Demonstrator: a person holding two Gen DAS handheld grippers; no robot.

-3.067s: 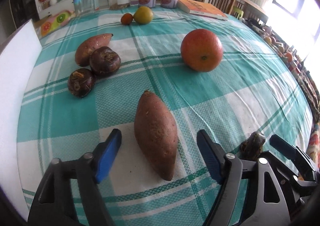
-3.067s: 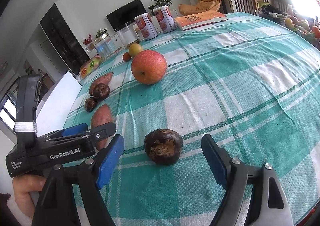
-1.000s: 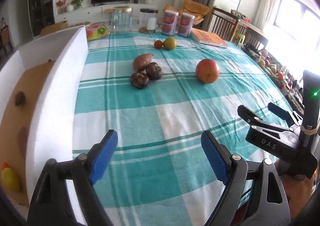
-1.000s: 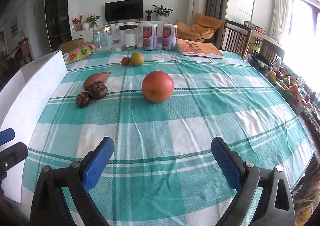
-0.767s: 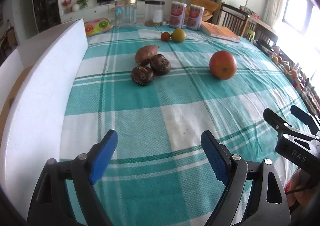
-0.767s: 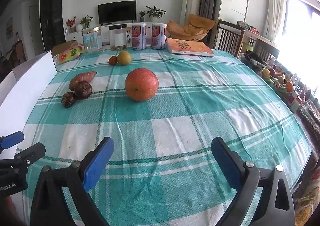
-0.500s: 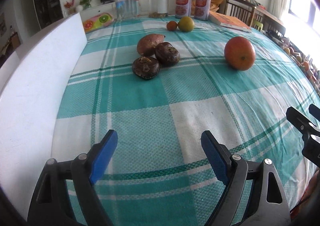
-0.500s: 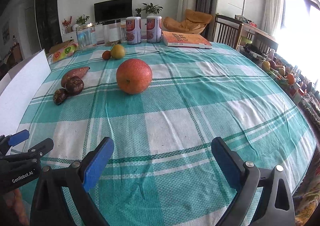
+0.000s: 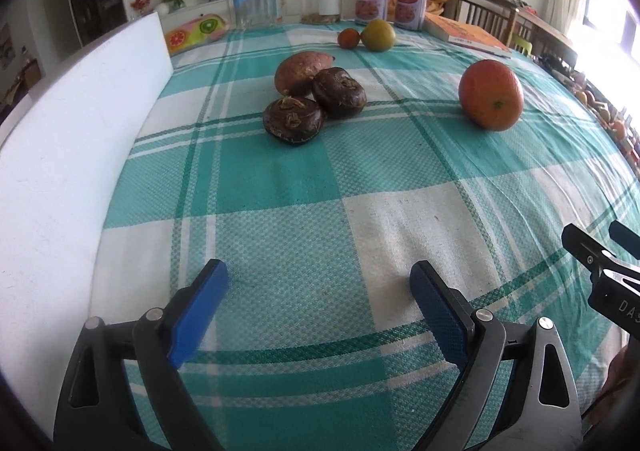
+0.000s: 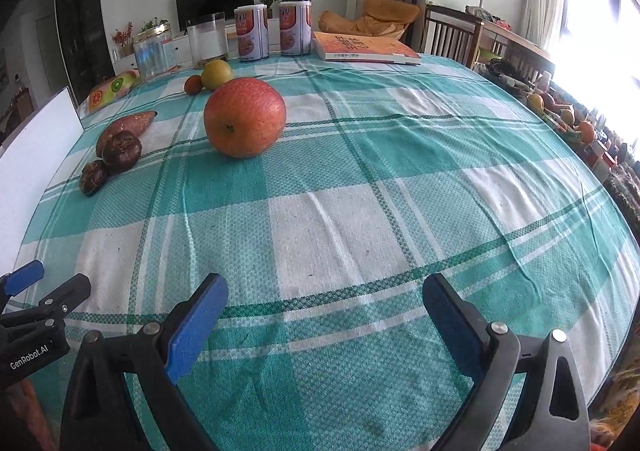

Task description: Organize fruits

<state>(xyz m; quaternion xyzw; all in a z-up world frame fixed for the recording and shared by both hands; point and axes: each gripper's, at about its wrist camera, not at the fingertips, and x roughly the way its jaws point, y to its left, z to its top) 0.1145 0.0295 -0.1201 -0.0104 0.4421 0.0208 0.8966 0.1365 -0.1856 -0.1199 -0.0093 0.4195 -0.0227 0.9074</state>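
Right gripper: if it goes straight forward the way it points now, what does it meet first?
Probably the large orange fruit, slightly left of the line of the right gripper. Before it lies only bare tablecloth; depth is uncertain.

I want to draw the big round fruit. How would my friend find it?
Start at the checked tablecloth. The big orange fruit sits alone near its middle, apart from the brown lumps by the white box. It is the largest and brightest.

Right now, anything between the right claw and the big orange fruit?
Nothing visible. The right claw is open and empty, with only bare checked tablecloth between it and the big orange fruit, which stands apart from the other produce.
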